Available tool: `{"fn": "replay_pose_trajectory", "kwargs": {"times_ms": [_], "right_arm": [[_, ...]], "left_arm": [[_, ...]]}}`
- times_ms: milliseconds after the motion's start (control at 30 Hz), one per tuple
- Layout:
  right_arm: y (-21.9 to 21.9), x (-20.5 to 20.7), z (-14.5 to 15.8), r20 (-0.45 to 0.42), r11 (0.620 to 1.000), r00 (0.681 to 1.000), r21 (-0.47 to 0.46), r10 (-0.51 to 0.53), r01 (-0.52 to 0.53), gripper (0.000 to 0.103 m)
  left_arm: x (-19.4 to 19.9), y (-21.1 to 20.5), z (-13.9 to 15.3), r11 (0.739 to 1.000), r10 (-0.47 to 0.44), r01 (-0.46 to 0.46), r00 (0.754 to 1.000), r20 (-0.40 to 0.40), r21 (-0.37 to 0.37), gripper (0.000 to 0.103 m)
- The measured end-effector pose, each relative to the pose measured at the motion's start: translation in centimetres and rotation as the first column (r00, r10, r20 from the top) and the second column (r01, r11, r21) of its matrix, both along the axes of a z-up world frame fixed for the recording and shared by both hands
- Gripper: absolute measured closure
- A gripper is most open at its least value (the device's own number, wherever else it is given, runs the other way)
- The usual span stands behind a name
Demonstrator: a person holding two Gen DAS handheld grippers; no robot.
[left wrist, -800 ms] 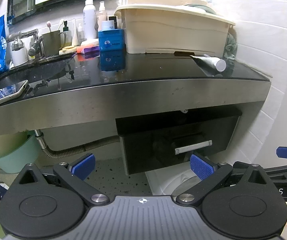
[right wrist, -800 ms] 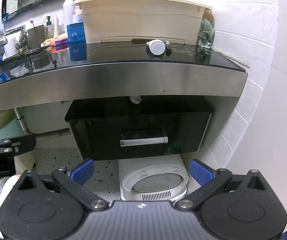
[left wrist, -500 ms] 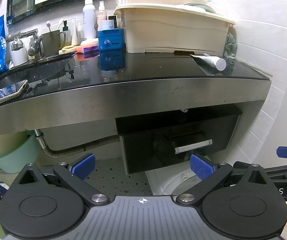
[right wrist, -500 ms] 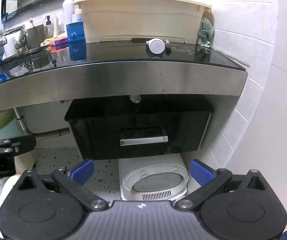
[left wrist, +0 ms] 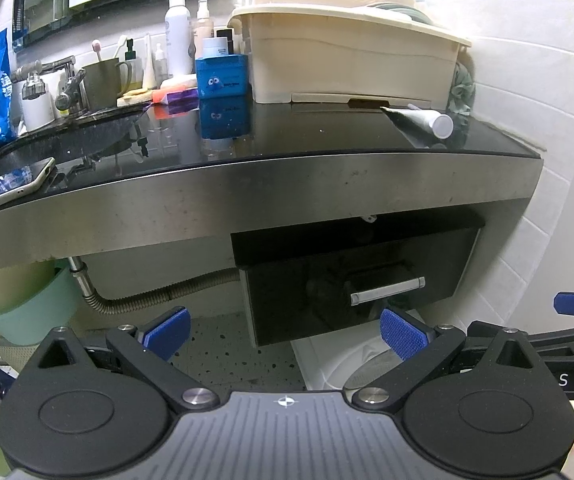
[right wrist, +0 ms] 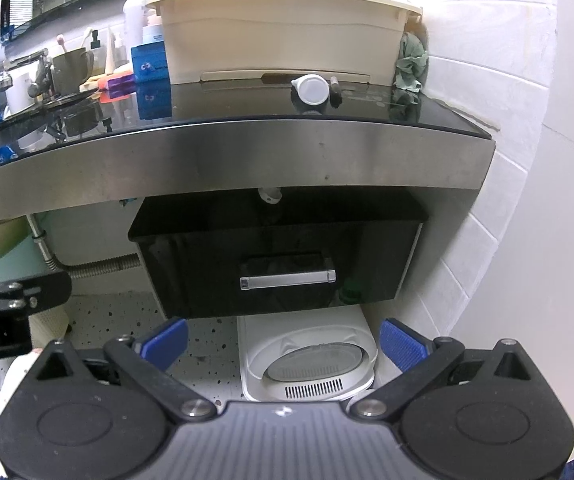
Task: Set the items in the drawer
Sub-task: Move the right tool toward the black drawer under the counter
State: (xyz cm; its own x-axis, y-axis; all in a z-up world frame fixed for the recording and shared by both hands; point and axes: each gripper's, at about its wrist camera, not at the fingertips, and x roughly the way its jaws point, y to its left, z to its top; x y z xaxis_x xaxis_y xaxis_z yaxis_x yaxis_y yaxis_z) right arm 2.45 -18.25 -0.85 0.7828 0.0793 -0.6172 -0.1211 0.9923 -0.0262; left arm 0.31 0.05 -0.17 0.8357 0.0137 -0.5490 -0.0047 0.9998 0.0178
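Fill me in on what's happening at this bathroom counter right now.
A person holds two grippers in front of the counter, both open and empty. The left gripper and the right gripper face the black drawer under it, which is shut, its silver handle untouched. A white tube lies on the counter by the beige tub. Nothing has been picked up yet.

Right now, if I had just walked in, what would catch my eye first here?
Probably the glossy black drawer with its silver bar handle, shut, hanging under the steel-edged black counter. Above it sits a big cream plastic tub beside a bright blue box with cartoon eyes. In the foreground, the left tool and right tool gape wide and empty.
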Motion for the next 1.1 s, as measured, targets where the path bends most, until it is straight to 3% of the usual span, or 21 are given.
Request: {"fn": "replay_pose_trajectory", "kwargs": {"times_ms": [667, 1100], "right_arm": [[-0.8, 1.1, 0.0, -0.058, 0.998, 0.997, 0.009, -0.060, 0.060, 0.000], [-0.6, 4.3, 1.5, -0.085, 0.996, 0.993, 0.008, -0.084, 0.085, 0.000]], "left_arm": [[0.4, -0.5, 0.1, 1.000, -0.013, 0.013, 1.000, -0.015, 0.024, 0.001], [1.3, -0.6, 0.1, 1.000, 0.005, -0.004, 0.999, -0.033, 0.027, 0.001]]}}
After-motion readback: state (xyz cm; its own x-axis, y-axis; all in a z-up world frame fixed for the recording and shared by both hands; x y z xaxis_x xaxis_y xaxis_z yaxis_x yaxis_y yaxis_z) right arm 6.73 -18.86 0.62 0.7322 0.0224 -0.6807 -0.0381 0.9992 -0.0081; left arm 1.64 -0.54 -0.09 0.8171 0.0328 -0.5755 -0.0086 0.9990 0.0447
